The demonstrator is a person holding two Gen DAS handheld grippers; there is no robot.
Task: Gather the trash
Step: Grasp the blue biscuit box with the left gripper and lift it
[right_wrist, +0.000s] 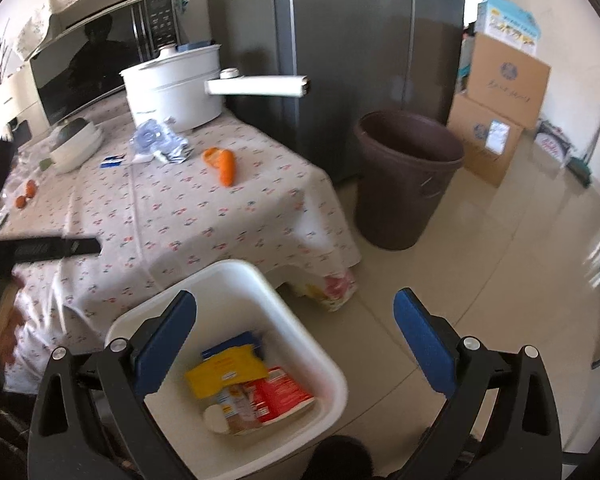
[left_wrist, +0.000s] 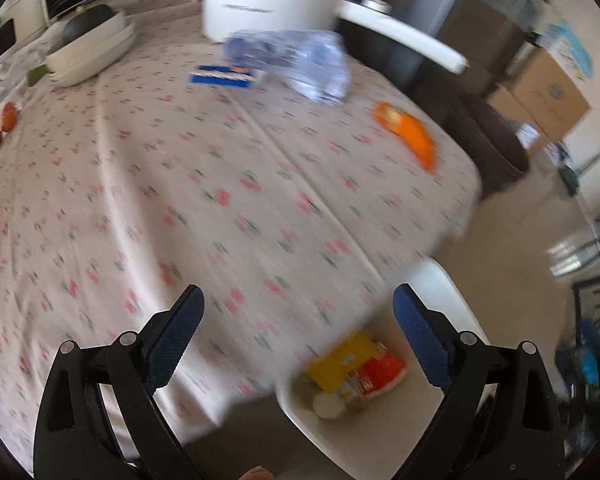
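On tbl: orange wrapper [right_wrist: 222, 165] | long axis near-far | both grippers open

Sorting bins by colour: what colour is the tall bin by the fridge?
Dark brown; the tall bin shows best in the right wrist view.

Floral cotton-like tablecloth [right_wrist: 204, 216], matt and creased; smooth white plastic bin [right_wrist: 260, 280]; crinkled clear plastic bag [right_wrist: 160, 142]; glossy microwave door [right_wrist: 88, 68]; brushed-metal fridge [right_wrist: 340, 40].

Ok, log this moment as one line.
left gripper: open, empty | right gripper: open, empty, above white bin | bin: holds packaging | table: orange wrapper, plastic bag left
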